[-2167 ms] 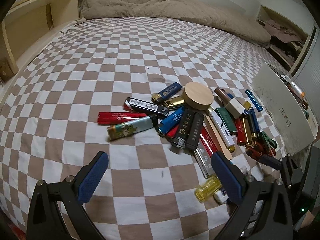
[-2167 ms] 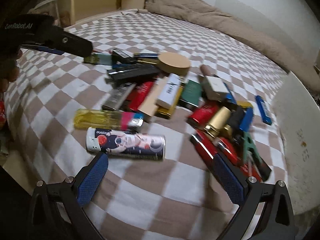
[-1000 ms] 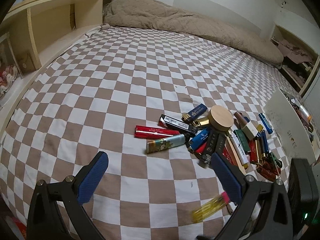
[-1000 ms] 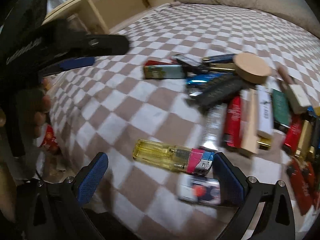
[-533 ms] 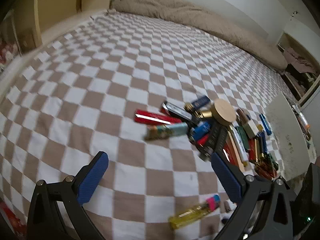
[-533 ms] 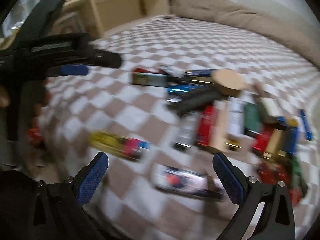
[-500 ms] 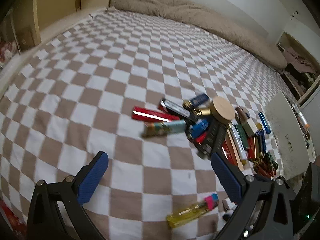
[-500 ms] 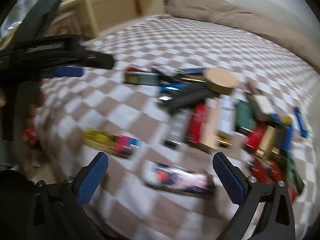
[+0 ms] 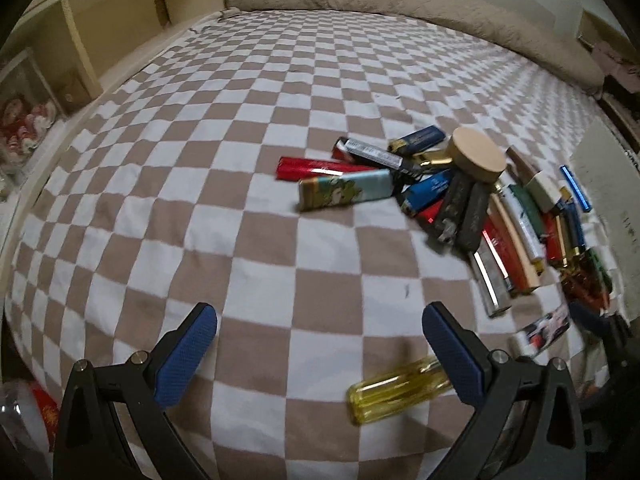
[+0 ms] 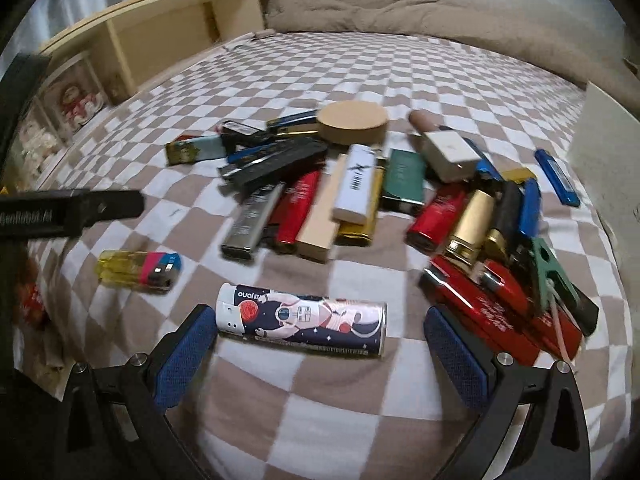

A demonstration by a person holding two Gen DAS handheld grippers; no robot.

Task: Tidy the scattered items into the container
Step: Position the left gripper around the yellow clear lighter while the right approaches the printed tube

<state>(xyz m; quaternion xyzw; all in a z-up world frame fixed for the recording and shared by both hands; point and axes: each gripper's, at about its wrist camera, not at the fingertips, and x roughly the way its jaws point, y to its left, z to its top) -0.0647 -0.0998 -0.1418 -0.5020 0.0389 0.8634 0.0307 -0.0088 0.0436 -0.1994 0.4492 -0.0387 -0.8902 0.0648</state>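
A pile of many lighters (image 9: 472, 208) lies on a checkered bedspread (image 9: 260, 128), with a round wooden lid (image 9: 476, 154) on top. My left gripper (image 9: 320, 344) is open and empty, low over the near bed edge, with a yellow lighter (image 9: 396, 390) just beside its right finger. My right gripper (image 10: 320, 344) is open, and an astronaut-print lighter (image 10: 302, 318) lies between its fingertips on the bed. The yellow lighter (image 10: 138, 266) lies to its left. A white box (image 9: 604, 176), the container, stands at the right.
A wooden headboard shelf (image 9: 100, 20) runs along the left edge. A beige duvet (image 9: 400, 0) is bunched at the far end. The left gripper's arm (image 10: 68, 212) crosses the right wrist view at the left.
Both grippers have come back closer to the pile. The right gripper now has the astronaut-print lighter between its open fingers. The yellow lighter lies nearer the left gripper's right finger.
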